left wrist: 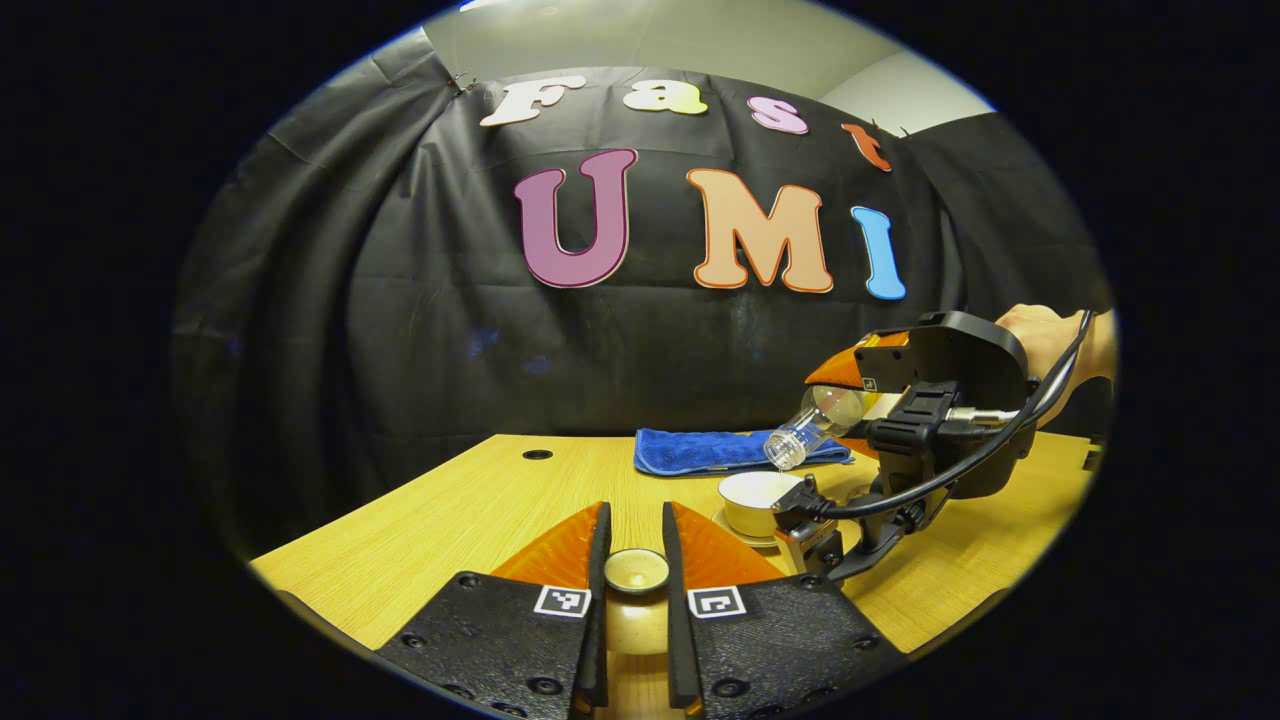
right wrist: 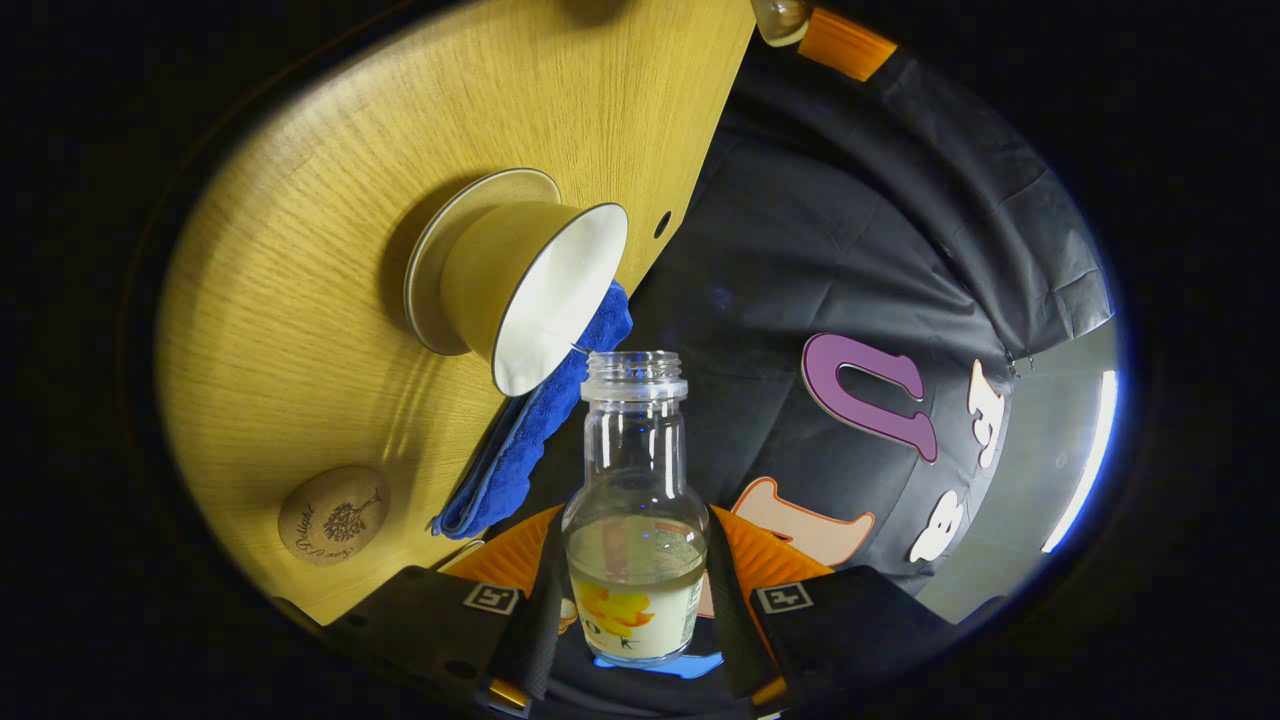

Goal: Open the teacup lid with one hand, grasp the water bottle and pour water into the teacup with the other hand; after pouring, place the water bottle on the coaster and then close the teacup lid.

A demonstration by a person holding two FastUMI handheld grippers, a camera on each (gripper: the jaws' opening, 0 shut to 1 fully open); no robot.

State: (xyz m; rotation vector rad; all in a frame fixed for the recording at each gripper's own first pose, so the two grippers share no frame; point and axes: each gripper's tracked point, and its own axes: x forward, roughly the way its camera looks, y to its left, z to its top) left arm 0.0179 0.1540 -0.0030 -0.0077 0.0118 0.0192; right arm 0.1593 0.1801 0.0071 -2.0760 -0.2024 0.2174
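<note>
We are in the pouring step, as we judge it: the lid is off, and the bottle (right wrist: 634,500) is tipped toward the cup (left wrist: 755,500). To do this well, we should roll the right gripper (right wrist: 634,600) slowly so the water comes out in a thin run, and keep the bottle's mouth over the white inside of the cup, not over its near rim. In the left gripper view the mouth hangs just above and a little to the right of the cup's opening, apart from it. We cannot tell whether any water is leaving yet.

The right gripper's 2 fingers (right wrist: 535,600) are clamped on the bottle's lower body, 1 on each side, with the neck pointing away from them. The water sits near the fingers, so more tilt is needed, in our judgement.

The left gripper (left wrist: 636,575) has its 2 fingers closed on the lid (left wrist: 636,570), whose knob sits between them. We should hold it aside, clear of the pour. The cup stands on its saucer (right wrist: 425,270) on the table (left wrist: 450,520), just in front of the blue cloth (left wrist: 700,450). The coaster (right wrist: 333,516) lies bare, near the cloth's end, well apart from the cup.
</note>
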